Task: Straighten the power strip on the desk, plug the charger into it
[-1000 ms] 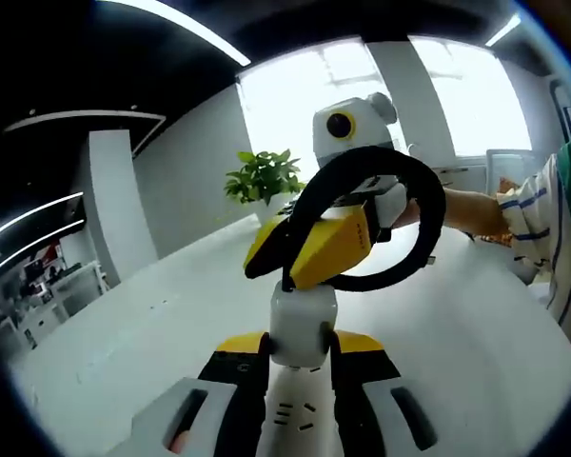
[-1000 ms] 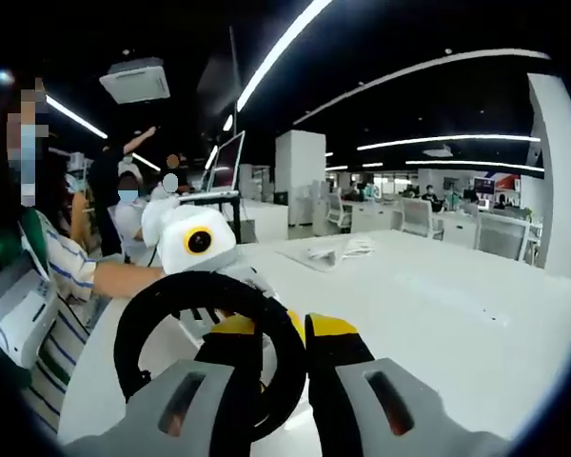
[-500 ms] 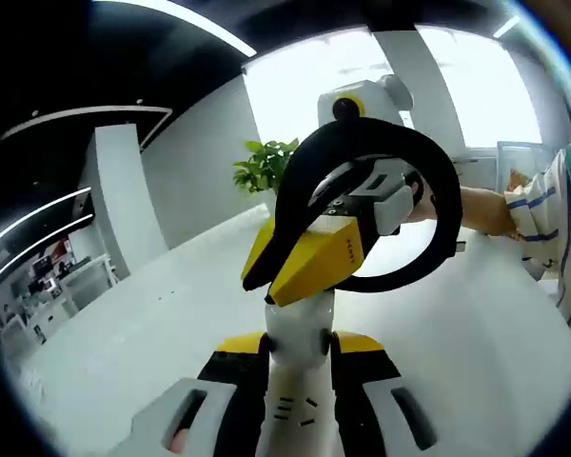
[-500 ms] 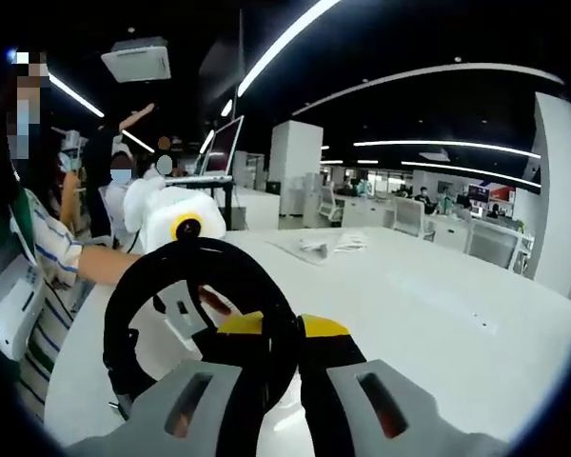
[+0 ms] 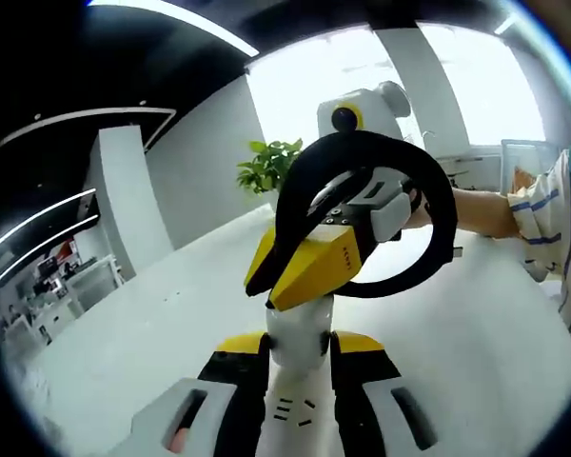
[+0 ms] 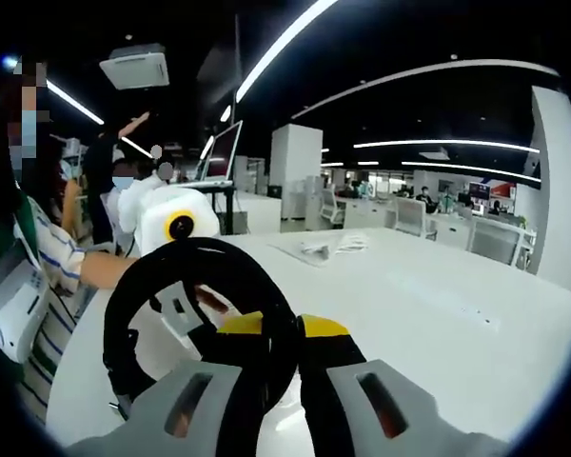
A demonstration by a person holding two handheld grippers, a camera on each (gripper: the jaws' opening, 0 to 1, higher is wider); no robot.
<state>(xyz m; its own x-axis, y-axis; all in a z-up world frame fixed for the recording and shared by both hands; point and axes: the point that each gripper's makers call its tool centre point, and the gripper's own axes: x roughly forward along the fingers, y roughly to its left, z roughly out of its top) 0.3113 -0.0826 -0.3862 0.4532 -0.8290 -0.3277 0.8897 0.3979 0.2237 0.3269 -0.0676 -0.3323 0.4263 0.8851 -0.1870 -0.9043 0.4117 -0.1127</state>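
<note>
Left gripper view: the left gripper [image 5: 300, 345] rises from the bottom edge, its yellow-tipped jaws clamped on either side of a white body with socket slots on its face. I take this for the power strip [image 5: 300, 324].
Power strip, position: held up off the desk [image 5: 152, 324], end-on to the camera, and not lying on the surface.
Black cable [image 5: 438, 209]: a wide loop in the air above the strip, apparently its own lead, though where it joins is hidden.
Right gripper [image 5: 271, 284]: comes in from the right, with its yellow jaws drawn together into a wedge at the bottom of the loop, just above the strip's end.
Right gripper view: the loop crosses between this gripper's yellow tips, so the jaws look clenched on the cable. The contact itself is partly masked.
Holder: a person in a striped sleeve [image 5: 547, 205] at the desk's near side.
Desk, other contents: loose papers [image 6: 328, 249] towards the far edge, and a potted plant [image 5: 266, 169] at the far end by the window.
Charger: I cannot pick it out.
Done so far, by my reading: strip and lead picked up, nothing more.
Left to do: lay the strip down straight on the desk, get the loop out of the way, find the charger and seat it in a socket.
</note>
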